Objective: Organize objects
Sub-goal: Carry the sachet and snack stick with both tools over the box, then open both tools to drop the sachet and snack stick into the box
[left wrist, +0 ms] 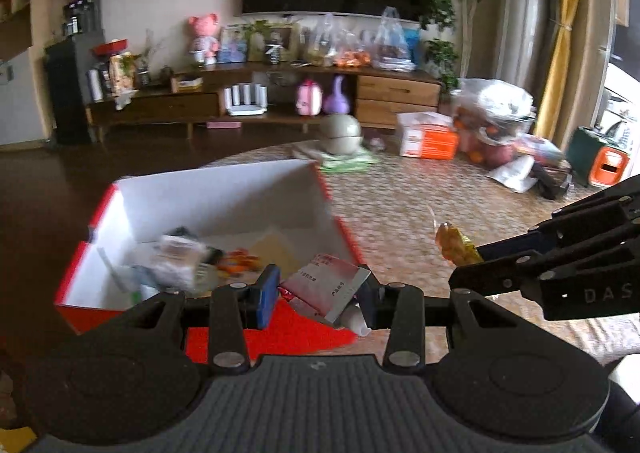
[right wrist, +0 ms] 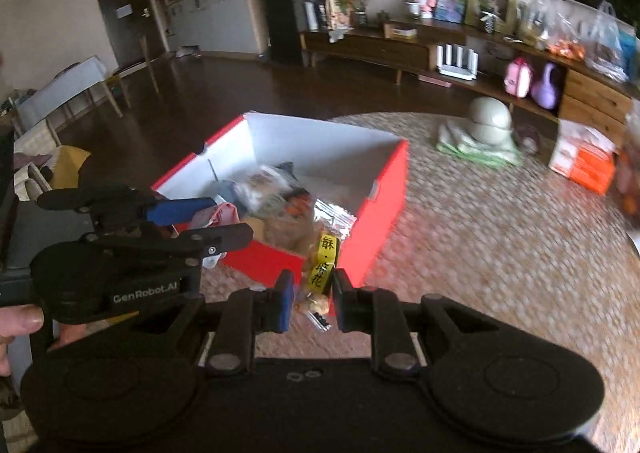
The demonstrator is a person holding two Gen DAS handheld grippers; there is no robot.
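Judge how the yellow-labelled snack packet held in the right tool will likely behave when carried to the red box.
The snack packet is thin clear film, so it is probably floppy and light. The right tool grips only its lower part and the top stands free, so it may sway. The film could slip.

A red, white-lined open box (right wrist: 376, 213), part-filled with packets, is set on the table, while a pink-and-white sachet (left wrist: 326, 285) and a yellow-labelled snack packet (right wrist: 320, 273) are held at its near edge.
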